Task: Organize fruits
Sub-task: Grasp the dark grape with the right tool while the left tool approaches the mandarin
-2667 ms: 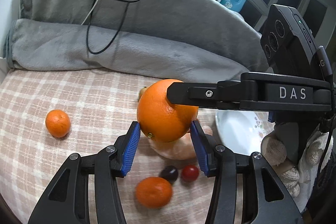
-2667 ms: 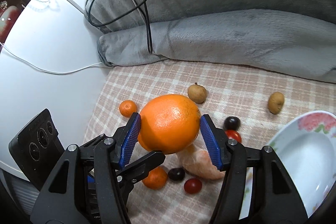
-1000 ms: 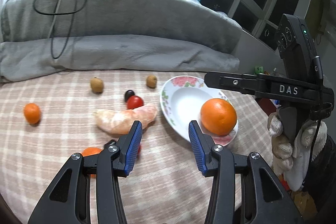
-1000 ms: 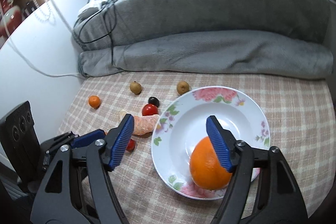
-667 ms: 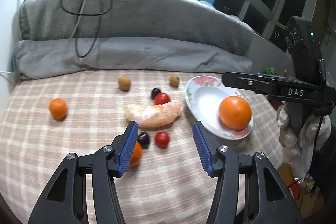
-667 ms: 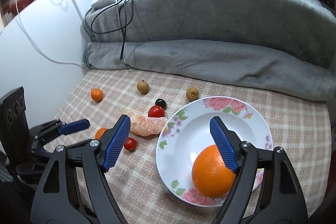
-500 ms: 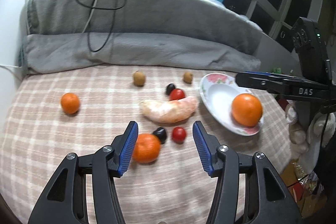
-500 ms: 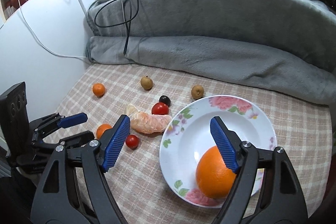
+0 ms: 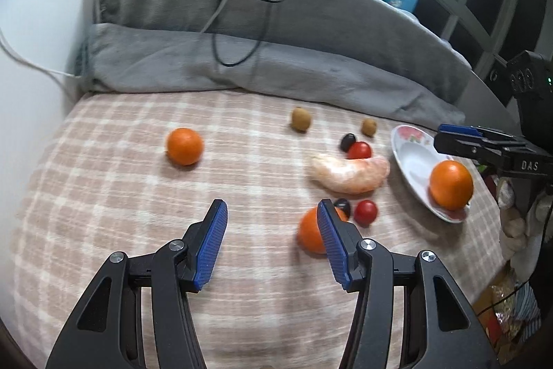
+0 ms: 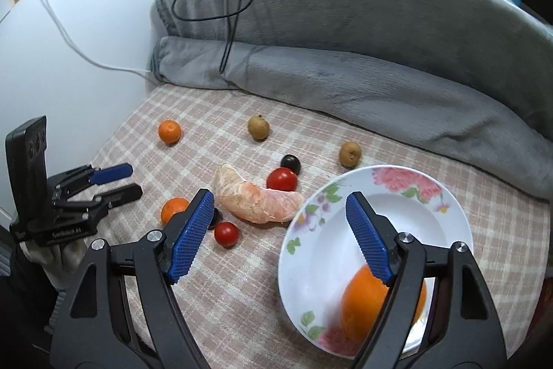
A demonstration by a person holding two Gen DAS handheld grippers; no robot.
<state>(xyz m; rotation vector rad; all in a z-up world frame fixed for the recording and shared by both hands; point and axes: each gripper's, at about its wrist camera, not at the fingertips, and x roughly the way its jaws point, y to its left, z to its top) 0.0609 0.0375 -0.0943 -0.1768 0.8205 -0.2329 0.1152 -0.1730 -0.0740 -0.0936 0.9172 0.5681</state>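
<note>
A big orange (image 10: 363, 310) lies in the flowered white plate (image 10: 459, 220), partly behind one finger of my right gripper (image 10: 279, 197), which hangs open and empty over the plate's left rim. My left gripper (image 9: 271, 208) is open above bare checked cloth, with a small tangerine (image 9: 309, 232) just behind its right finger. A second tangerine (image 9: 184, 146) sits further off to the left. A peeled pomelo segment (image 9: 349, 172), two cherry tomatoes (image 9: 359, 149), two dark grapes (image 9: 347, 140) and two brown longans (image 9: 300, 119) lie between the tangerines and the plate (image 9: 411, 158).
A folded grey blanket (image 9: 242, 64) with black cables (image 9: 242, 6) bounds the far side. A white wall (image 10: 86, 40) stands to the left. The cloth drops off at the near and right edges. A gloved hand (image 10: 65, 251) holds the left gripper (image 10: 134, 179).
The orange, gripped earlier, now rests in the plate with the right jaws off it. Both grippers have swung left away from the plate, and the left jaws stand a little wider.
</note>
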